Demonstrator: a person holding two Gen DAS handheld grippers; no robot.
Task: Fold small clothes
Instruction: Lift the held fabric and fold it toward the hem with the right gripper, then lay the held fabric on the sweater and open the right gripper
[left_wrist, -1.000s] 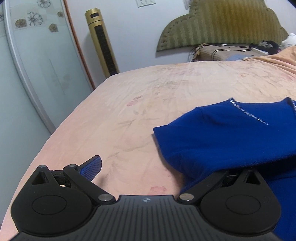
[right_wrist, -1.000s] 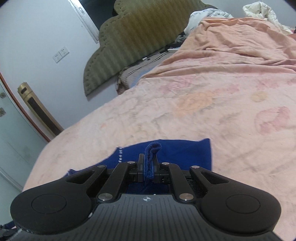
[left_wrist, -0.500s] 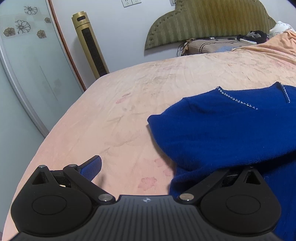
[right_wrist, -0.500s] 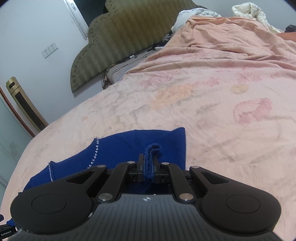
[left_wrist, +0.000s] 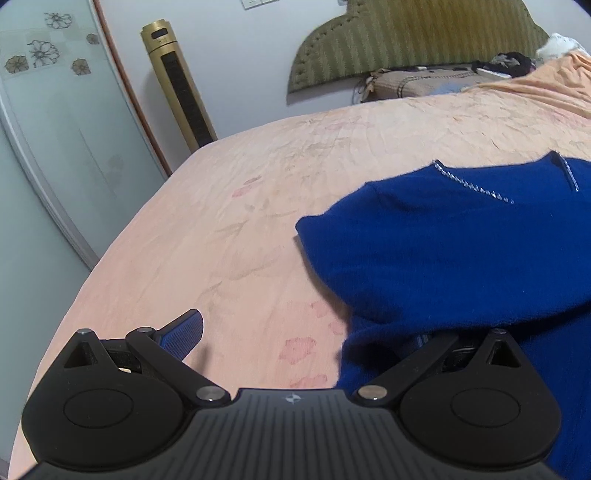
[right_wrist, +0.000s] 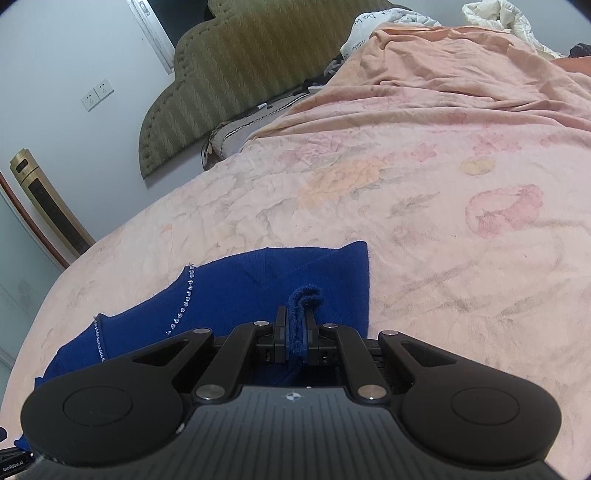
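A small royal-blue knit top (left_wrist: 461, 254) with a line of rhinestones at its neckline lies on the pink floral bed sheet (left_wrist: 277, 206). My left gripper (left_wrist: 303, 332) is open; its left finger (left_wrist: 183, 334) rests over bare sheet and its right finger is hidden under the top's near edge. In the right wrist view the top (right_wrist: 229, 295) lies just ahead, and my right gripper (right_wrist: 295, 326) is shut on a bunched fold of its blue fabric, which sticks up between the pads.
A gold tower fan (left_wrist: 177, 81) and a frosted glass door (left_wrist: 48, 122) stand at the left. A green padded headboard (right_wrist: 229, 77) and a heaped peach quilt (right_wrist: 461, 62) lie at the far end. The bed's left edge (left_wrist: 74, 288) is close.
The right gripper has drawn back with the pinched fabric, so more of the top shows. The left view has shifted a little; the left gripper stays open.
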